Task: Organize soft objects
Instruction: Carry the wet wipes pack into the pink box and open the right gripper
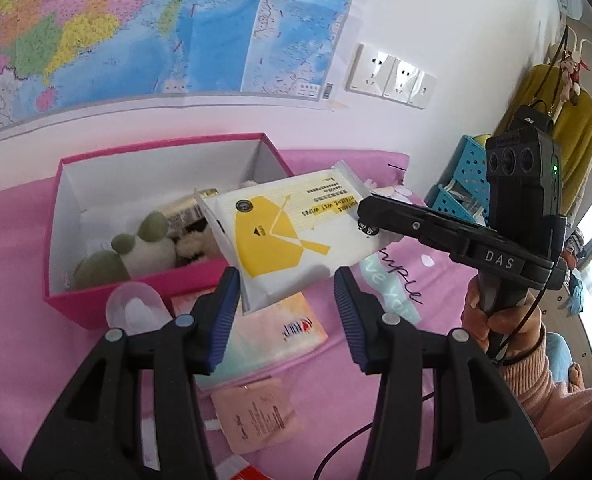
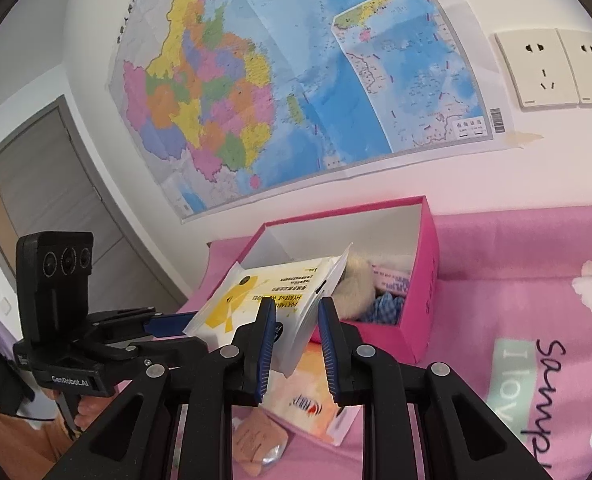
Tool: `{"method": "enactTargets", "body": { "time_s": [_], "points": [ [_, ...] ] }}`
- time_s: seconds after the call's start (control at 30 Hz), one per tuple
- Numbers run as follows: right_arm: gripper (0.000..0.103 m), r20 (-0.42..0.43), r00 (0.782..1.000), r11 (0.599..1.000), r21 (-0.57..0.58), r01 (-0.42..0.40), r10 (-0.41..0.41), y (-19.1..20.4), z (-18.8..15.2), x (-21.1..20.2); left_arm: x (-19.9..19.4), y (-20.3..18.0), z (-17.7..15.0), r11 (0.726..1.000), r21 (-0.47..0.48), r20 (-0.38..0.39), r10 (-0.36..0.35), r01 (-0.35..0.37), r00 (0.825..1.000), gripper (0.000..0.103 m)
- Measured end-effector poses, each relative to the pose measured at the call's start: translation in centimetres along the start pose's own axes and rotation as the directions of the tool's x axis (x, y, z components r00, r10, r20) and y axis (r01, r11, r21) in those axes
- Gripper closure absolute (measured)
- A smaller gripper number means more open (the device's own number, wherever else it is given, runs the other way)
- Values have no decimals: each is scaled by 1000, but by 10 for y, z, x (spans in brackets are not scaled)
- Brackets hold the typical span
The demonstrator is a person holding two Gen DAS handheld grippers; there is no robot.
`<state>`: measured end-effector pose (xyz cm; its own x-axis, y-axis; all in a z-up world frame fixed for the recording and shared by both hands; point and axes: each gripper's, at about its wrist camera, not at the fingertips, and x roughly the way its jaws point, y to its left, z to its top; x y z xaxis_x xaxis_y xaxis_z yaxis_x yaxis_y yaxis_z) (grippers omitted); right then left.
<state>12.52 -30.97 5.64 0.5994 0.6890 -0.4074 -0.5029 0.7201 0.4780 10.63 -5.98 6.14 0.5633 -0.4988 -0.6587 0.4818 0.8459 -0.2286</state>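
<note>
The wet wipes pack (image 1: 296, 224) hangs in the air over the near wall of the pink box (image 1: 136, 284), pinched at one end by the right gripper (image 2: 296, 340). In the right wrist view the pack's edge sits between the right fingers (image 2: 266, 344), which are clenched on it, and the rest of the pack stretches forward and to the left of them, its long axis running roughly away from the fingertips toward the box.

The left gripper (image 1: 286, 312) is released, its fingers spread wide, with the pack's free lower corner just ahead of and between the fingertips but not touching either pad. The box opening lies beyond and to the left of the left fingers, already holding a green-eared plush (image 1: 140, 248).

The right hand is clearly the one in charge; I judge the next move is a short carry forward and down into the box, with a second pack (image 1: 280, 332) on the pink bed cover (image 1: 16, 320) below.
</note>
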Motion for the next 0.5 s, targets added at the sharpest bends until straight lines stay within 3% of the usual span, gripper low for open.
{"method": "enactTargets", "body": {
  "time_s": [0.5],
  "points": [
    [81, -11, 1000, 1000, 24, 17, -16, -20, 35, 32, 36, 24, 40, 999, -25, -45, 39, -40, 998, 52]
  ]
}}
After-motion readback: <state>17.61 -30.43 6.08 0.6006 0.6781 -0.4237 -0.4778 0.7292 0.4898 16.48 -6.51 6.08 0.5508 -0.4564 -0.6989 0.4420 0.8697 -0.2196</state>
